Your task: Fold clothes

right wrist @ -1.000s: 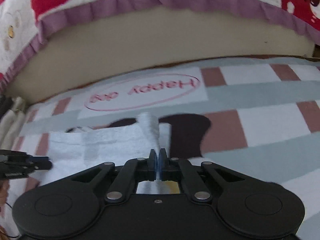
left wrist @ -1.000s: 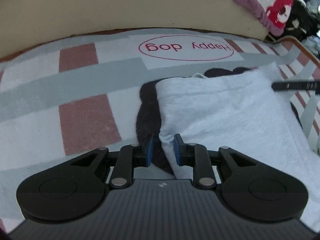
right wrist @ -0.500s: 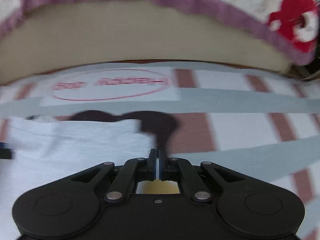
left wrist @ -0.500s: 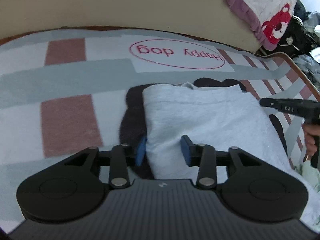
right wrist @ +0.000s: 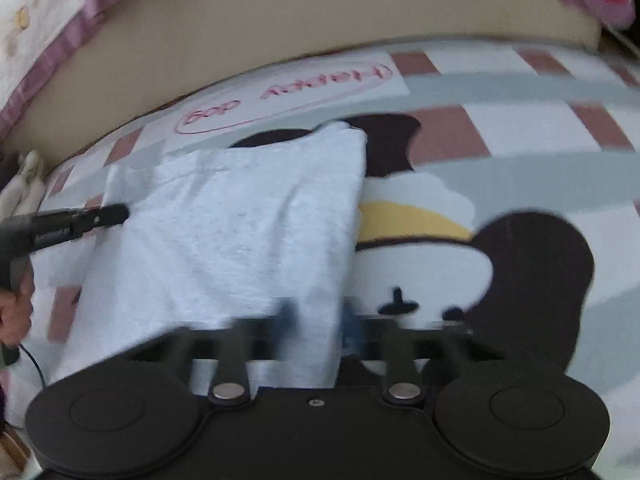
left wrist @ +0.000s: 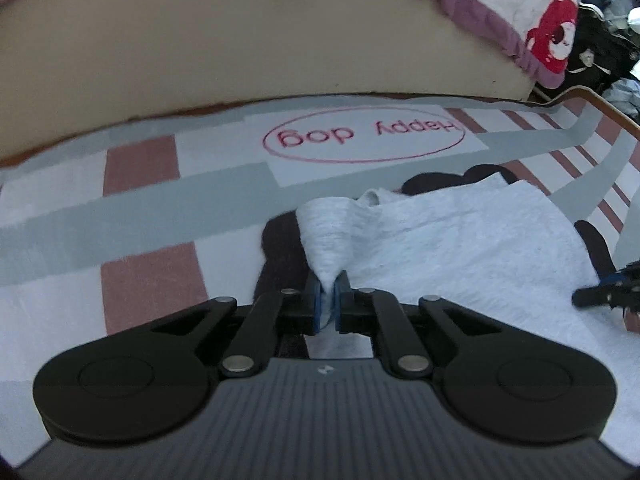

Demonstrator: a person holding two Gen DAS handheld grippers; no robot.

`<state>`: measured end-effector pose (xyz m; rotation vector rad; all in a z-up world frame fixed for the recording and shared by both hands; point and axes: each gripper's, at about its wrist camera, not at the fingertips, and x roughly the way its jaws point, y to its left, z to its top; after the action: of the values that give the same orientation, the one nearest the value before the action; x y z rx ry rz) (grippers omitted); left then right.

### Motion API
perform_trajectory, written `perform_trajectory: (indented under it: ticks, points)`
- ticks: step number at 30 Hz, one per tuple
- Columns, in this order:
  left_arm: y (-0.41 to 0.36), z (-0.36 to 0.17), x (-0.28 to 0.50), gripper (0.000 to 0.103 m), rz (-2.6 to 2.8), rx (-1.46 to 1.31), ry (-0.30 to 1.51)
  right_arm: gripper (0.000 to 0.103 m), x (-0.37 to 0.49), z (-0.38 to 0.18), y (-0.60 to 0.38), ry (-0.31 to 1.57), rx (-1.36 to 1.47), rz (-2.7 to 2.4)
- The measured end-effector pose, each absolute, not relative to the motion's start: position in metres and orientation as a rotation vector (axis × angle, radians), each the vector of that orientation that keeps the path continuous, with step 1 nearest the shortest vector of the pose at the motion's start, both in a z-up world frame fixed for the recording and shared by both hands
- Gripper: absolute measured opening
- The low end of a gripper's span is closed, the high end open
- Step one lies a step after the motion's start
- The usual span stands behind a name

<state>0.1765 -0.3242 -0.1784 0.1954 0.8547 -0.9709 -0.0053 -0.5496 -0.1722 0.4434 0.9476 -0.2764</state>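
Note:
A light grey garment (left wrist: 460,248) lies folded on a patterned rug (left wrist: 140,208). My left gripper (left wrist: 329,292) is shut on the garment's near left corner, which rises in a small peak between the blue pads. In the right wrist view the garment (right wrist: 240,232) spreads left of centre. My right gripper (right wrist: 320,316) is blurred and open, its fingers on either side of the garment's right edge at the near end. The left gripper (right wrist: 100,216) shows at the garment's left side, held by a hand (right wrist: 16,312). The right gripper (left wrist: 600,296) reaches in at the far right.
The rug (right wrist: 520,152) bears a cartoon dog and a "Happy dog" oval (left wrist: 364,140). Behind it runs a beige bed base (left wrist: 240,40) under a purple-frilled bedspread with a red bear (left wrist: 552,32). Dark clothes (left wrist: 608,40) are piled at the far right.
My left gripper has shut on the garment's corner and lifted it into a peak. My right gripper let go of its corner, then opened and pulled back to the garment's near right edge.

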Motion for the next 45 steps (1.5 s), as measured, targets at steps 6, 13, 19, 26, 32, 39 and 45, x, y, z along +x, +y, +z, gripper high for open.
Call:
perform_trajectory:
  ticks: [6,13,19,26,32,39,45]
  points:
    - [-0.31,-0.162,0.18,0.007,-0.953,0.097,0.9,0.003,-0.018,-0.164,-0.576,0.982,0.375,-0.564]
    - [-0.293,-0.139,0.136,0.007,-1.091,0.154,0.95,0.064,-0.034,-0.13,-0.53,1.008,0.59,-0.243]
    - [-0.287,-0.172,0.086,0.007,-1.121,0.422,1.118,0.027,-0.043,-0.142,-0.489,1.126,0.25,-0.231]
    - [-0.251,-0.175,0.086,0.009,-1.175,0.294,1.231,0.008,-0.07,-0.149,-0.514,1.192,0.24,-0.381]
    - [-0.219,-0.175,0.088,0.012,-1.225,0.148,1.314,0.048,-0.123,-0.112,-0.538,0.994,0.726,-0.306]
    - [-0.214,-0.157,0.07,0.038,-1.373,0.14,1.238,0.054,-0.109,-0.067,-0.463,0.945,0.453,0.017]
    - [-0.213,-0.165,0.057,0.058,-1.353,0.243,1.286,0.054,-0.081,-0.08,-0.402,1.042,0.158,0.198]
